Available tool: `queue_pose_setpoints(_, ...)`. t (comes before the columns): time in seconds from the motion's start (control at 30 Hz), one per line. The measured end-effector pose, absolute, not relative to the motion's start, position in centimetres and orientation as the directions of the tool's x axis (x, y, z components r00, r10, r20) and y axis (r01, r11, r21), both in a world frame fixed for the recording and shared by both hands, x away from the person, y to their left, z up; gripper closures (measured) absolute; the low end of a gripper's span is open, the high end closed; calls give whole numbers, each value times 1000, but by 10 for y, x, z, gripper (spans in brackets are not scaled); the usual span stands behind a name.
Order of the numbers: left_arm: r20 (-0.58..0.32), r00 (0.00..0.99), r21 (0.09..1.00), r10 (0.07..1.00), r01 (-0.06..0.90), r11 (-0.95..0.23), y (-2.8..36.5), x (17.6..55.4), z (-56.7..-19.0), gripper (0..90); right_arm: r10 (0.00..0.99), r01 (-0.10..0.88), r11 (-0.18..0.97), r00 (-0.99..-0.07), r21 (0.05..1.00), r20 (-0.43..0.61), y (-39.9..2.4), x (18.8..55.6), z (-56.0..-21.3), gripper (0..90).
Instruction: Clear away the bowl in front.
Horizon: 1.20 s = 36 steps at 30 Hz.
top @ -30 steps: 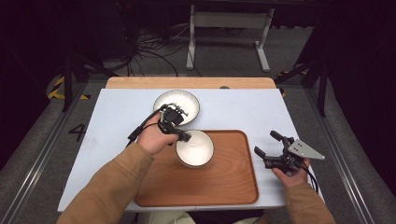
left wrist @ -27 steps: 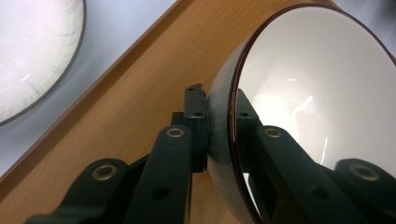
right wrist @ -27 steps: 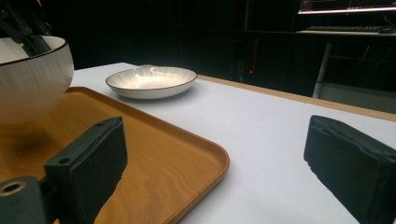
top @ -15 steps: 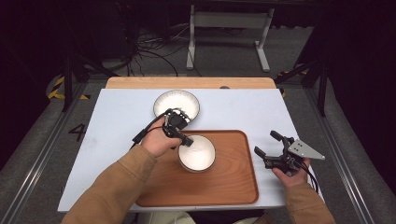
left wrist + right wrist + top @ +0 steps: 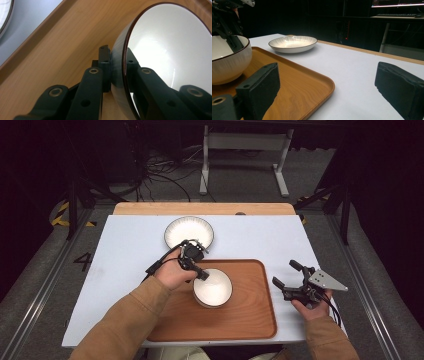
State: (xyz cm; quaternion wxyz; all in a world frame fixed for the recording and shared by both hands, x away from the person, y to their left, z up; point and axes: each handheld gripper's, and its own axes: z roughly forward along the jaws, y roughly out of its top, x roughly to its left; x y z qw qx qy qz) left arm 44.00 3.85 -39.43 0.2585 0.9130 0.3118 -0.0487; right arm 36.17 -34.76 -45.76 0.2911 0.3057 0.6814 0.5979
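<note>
Beyond tray, shallow plate

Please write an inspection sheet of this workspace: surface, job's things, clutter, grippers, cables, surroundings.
Surface: white table with a wooden strip along its far edge.
Job's things: white bowl resting on the wooden tray; white plate on the table beyond the tray.
Clutter: nothing seen.
Grippers: left gripper shut on the bowl's rim, one of its fingers inside and one outside; right gripper open, holding nothing, right of the tray.
Cables: a black cable trails from the left gripper.
Surroundings: dark room, grey metal stand and loose floor cables behind the table.
</note>
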Motion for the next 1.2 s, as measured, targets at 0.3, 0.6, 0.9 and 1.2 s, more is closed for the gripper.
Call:
queue_pose_setpoints(0.3, -242, 795, 431, 556, 601, -673, 36, 440, -400, 817, 765, 68, 100, -643, 993, -33, -348, 362, -458, 69)
queue_pose_setpoints(0.6, -243, 799, 425, 550, 598, -680, 38, 441, -401, 818, 765, 68, 100, -644, 993, -33, -348, 362, -458, 69)
queue_pose_setpoints(0.9, -242, 796, 422, 555, 601, -678, 43, 444, -404, 809, 765, 67, 102, -643, 993, -35, -347, 362, -458, 69)
queue_pose_setpoints(1.2, -219, 807, 482, 549, 579, -658, 44, 440, -398, 677, 764, 67, 101, -644, 993, -35, -347, 362, -458, 69)
